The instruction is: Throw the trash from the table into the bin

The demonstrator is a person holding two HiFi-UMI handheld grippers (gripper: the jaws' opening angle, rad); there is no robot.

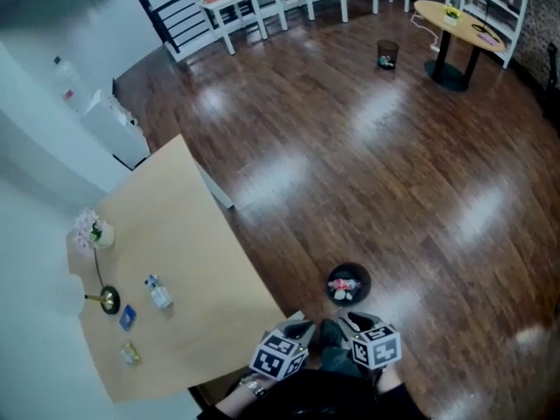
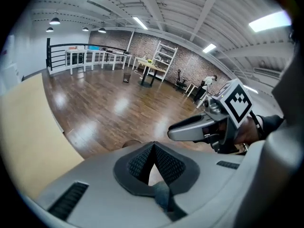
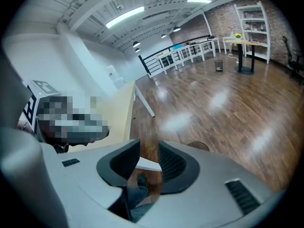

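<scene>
Both grippers hung low in the head view, side by side just off the near corner of the table (image 1: 184, 226) and close to the bin (image 1: 330, 280) on the floor. The left gripper (image 2: 153, 145) had its fingertips pressed together with nothing caught between them. The right gripper (image 3: 148, 147) had its fingers a narrow way apart, and only floor showed through the gap, so it carried nothing.

Pink and white scraps (image 1: 345, 287) lay inside the small dark round bin. On the tan tabletop, well apart from the bin, three small items lay near one another: a small clear bottle (image 1: 158, 293) on its side, a blue packet (image 1: 128, 317) and a yellowish wrapper (image 1: 130, 353). Just beside them stood a brass-coloured piece on a dark round base (image 1: 108, 300); what it was could not be told. A small vase of pale flowers (image 1: 93, 231) stood further along the table.

Across the dark wooden floor, far off, stood a second bin (image 1: 387, 54), a round yellow table (image 1: 455, 20) on a black pedestal, white shelving (image 1: 506, 3) and a row of white tables (image 1: 236, 5).
</scene>
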